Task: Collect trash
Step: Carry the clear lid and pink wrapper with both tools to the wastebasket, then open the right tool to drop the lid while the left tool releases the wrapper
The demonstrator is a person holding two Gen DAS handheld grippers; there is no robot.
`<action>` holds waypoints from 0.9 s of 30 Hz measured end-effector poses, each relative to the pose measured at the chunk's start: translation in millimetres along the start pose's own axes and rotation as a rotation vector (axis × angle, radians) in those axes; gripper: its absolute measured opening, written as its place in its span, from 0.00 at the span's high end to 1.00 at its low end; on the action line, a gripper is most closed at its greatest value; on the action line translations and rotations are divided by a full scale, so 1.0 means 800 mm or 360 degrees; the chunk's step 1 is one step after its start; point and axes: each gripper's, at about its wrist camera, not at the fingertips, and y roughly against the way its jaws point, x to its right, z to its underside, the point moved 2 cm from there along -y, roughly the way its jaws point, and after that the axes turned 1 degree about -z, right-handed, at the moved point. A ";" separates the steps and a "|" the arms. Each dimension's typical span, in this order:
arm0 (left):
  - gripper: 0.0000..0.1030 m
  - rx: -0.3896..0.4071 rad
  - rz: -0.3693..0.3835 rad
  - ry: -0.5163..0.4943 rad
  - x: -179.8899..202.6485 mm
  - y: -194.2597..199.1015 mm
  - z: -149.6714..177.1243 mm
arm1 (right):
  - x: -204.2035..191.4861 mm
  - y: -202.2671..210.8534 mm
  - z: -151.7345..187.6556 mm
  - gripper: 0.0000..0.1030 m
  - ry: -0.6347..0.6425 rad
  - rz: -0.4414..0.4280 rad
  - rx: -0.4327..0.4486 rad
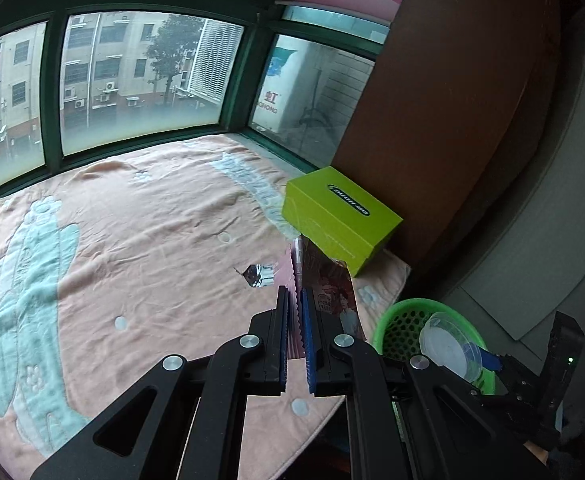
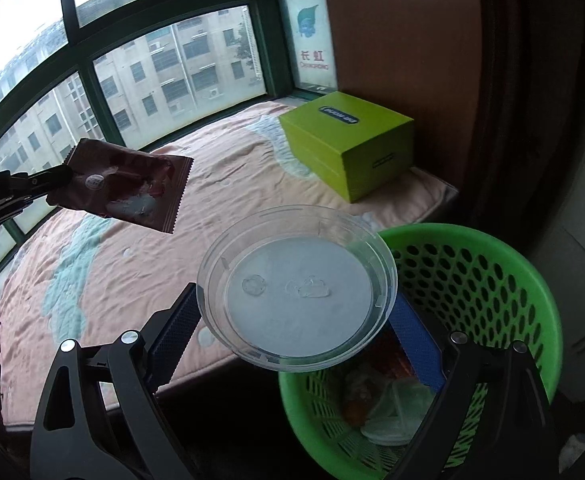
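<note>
The bed (image 1: 140,216) by the window (image 1: 132,76) carried a pink blanket (image 2: 140,264) with pale blue-green figures. A lime-green box (image 2: 352,140) sat at its far corner, against the brown board (image 1: 444,100). The green basket (image 2: 504,280) stood on the floor just off the bed's near edge; it already held clear plastic pieces and some orange-brown scraps at the bottom.

My right tool (image 2: 292,316) was spread wide, its blue pads pressed on opposite rims of a clear plastic lid (image 2: 296,288). The lid was tilted and hung partly over the basket's rim, partly over the bed's edge.

My left tool (image 1: 295,320) was clamped tight on one edge of a dark red snack wrapper (image 2: 128,184). The wrapper hung in the air above the blanket, off to the left of the lid and well apart from the basket in the right wrist view.

A small silvery foil scrap (image 1: 258,274) lay on the blanket just beyond the left tool's tips, near the box.
</note>
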 end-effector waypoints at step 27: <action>0.93 -0.0144 0.0219 -0.0293 0.156 -0.056 0.021 | 0.132 0.045 0.032 0.11 -0.0269 0.0301 0.0020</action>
